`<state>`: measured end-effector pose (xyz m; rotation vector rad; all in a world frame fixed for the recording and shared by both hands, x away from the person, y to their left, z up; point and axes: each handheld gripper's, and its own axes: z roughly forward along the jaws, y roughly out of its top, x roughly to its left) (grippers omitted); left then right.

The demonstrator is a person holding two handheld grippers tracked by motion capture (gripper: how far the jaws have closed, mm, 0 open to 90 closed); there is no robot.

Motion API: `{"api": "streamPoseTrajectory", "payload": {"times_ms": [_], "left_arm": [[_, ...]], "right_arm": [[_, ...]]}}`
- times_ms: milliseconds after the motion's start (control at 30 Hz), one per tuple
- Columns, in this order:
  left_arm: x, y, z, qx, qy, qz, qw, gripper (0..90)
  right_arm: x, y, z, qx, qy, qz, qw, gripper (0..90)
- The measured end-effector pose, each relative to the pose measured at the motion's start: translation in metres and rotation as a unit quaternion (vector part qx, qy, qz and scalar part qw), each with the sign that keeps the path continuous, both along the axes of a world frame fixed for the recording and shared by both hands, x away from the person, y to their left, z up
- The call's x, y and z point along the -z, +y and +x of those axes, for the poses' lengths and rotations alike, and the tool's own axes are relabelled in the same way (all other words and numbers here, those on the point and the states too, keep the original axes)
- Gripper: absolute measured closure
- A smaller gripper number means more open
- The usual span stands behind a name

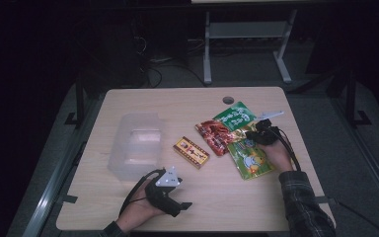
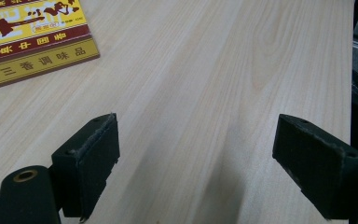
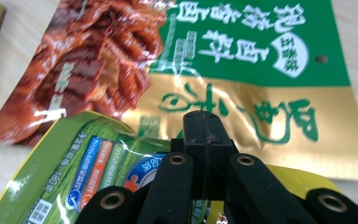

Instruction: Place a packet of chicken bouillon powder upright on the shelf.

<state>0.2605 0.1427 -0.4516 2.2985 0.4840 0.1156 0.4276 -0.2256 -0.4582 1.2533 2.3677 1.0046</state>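
Observation:
In the high view my right gripper (image 1: pixel 253 129) reaches in from the right over a cluster of snack packets. Its jaws are shut, pressed together (image 3: pixel 209 122), with nothing visible between them. They hover over the top edge of a yellow-green packet (image 3: pixel 74 172) (image 1: pixel 250 158), where it overlaps a green and gold packet (image 3: pixel 261 56) (image 1: pixel 235 117). A red packet (image 3: pixel 88 65) (image 1: pixel 216 136) lies to the left of these. My left gripper (image 1: pixel 181 196) rests near the front edge, jaws open (image 2: pixel 196 158) over bare wood. A yellow and red box (image 2: pixel 28 37) (image 1: pixel 191 152) lies just beyond it.
A clear plastic container (image 1: pixel 133 145) stands left of the middle of the wooden table (image 1: pixel 177 106). A round cable hole (image 1: pixel 228 100) sits near the far edge. Metal table legs (image 1: pixel 207 44) stand on the floor behind.

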Motion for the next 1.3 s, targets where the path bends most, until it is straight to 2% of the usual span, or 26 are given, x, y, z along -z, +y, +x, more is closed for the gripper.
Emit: {"api": "streamPoseTrajectory", "payload": {"times_ms": [167,200,300,367,500,567,633,700,733,767,800,833,867,900,933,1100,1300], "left_arm": [[0.0,0.0,0.0,0.001,0.0,-0.001,1.0,13.9],[0.0,0.0,0.0,0.001,0.0,-0.001,1.0,13.9],[0.0,0.0,0.0,0.004,0.0,0.001,1.0,13.9],[0.0,-0.001,-0.001,0.004,0.0,0.0,1.0,13.9],[0.0,-0.001,-0.001,0.003,0.001,0.0,1.0,13.9],[0.0,-0.001,-0.001,0.004,0.001,0.0,1.0,13.9],[0.0,-0.001,-0.001,0.003,0.001,-0.001,1.0,13.9],[-0.001,0.0,-0.001,0.006,-0.002,0.003,1.0,13.9],[-0.001,0.0,-0.001,0.005,-0.003,0.002,1.0,13.9],[-0.001,0.0,-0.002,0.006,-0.003,0.001,1.0,13.9],[-0.001,0.0,-0.002,0.006,-0.004,0.001,1.0,13.9],[-0.001,0.0,-0.002,0.005,-0.003,0.001,1.0,13.9],[0.0,0.0,-0.001,0.006,-0.002,0.002,1.0,14.0],[-0.001,0.0,-0.001,0.007,-0.002,0.003,1.0,13.9],[-0.001,0.0,-0.001,0.007,-0.002,0.003,1.0,13.9],[0.0,-0.002,-0.001,0.004,-0.001,-0.001,1.0,13.9],[0.0,-0.002,-0.001,0.004,-0.001,-0.001,1.0,13.9]], "right_arm": [[0.0,0.002,-0.011,-0.026,0.016,0.0,0.9995,90.0],[0.0,0.005,-0.016,-0.042,0.02,-0.008,0.9989,89.9],[-0.001,0.009,-0.02,-0.053,0.019,-0.008,0.9984,89.9],[-0.001,0.013,-0.028,-0.071,0.024,-0.011,0.9971,89.9],[0.0,0.018,-0.035,-0.089,0.031,-0.012,0.9955,90.0],[-0.002,0.023,-0.042,-0.111,0.035,-0.013,0.9932,90.0],[-0.003,0.024,-0.046,-0.118,0.037,-0.012,0.9922,89.9],[-0.005,0.024,-0.052,-0.123,0.029,-0.01,0.992,89.9],[-0.008,0.022,-0.054,-0.119,0.026,-0.009,0.9925,89.9],[-0.015,0.011,-0.058,-0.102,0.016,-0.005,0.9946,89.9],[-0.015,0.011,-0.058,-0.102,0.016,-0.005,0.9946,89.9],[-0.02,-0.003,-0.06,-0.08,0.01,-0.004,0.9967,89.9],[-0.02,-0.003,-0.06,-0.08,0.01,-0.004,0.9967,89.9],[-0.022,-0.017,-0.061,-0.061,0.008,-0.001,0.9981,89.9],[-0.022,-0.017,-0.061,-0.061,0.008,-0.001,0.9981,89.9],[-0.026,-0.053,-0.066,-0.013,-0.001,-0.001,0.9999,89.9],[-0.021,-0.084,-0.067,0.035,0.011,-0.012,0.9993,89.9]]}}
